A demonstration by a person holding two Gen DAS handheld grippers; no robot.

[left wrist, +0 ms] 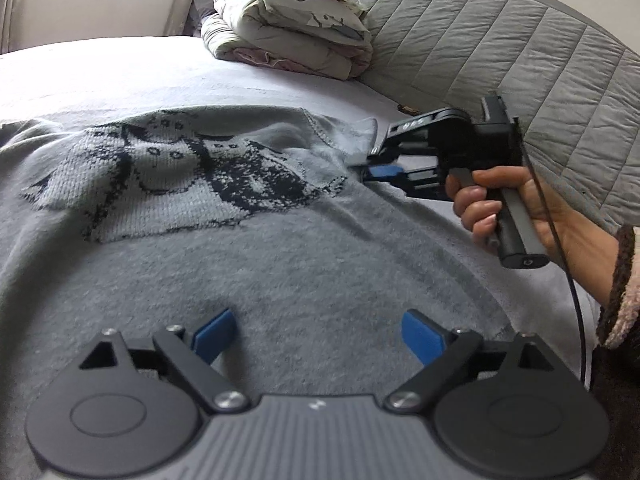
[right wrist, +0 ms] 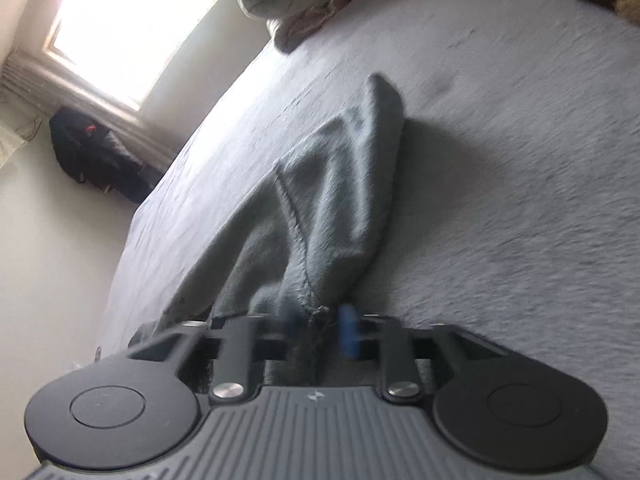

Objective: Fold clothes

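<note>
A grey knitted sweater (left wrist: pixel 280 260) with a dark and white pattern (left wrist: pixel 180 176) lies spread on the bed. My left gripper (left wrist: pixel 320 332) hovers over its plain lower part, open, with nothing between the blue pads (left wrist: pixel 422 336). A hand holds my right gripper (left wrist: pixel 380 170) at the sweater's far right edge, by the neckline. In the right wrist view this gripper (right wrist: pixel 320 320) is shut on a bunched fold of the sweater (right wrist: pixel 332 200), which runs away from the pads in a ridge across the sheet.
The bed sheet (left wrist: pixel 120 76) is pale grey. A folded duvet stack with a pillow (left wrist: pixel 288 28) sits at the far end beside a quilted grey headboard (left wrist: pixel 520 60). A bright window (right wrist: pixel 132 20) and a dark bag (right wrist: pixel 92 152) stand beyond the bed's edge.
</note>
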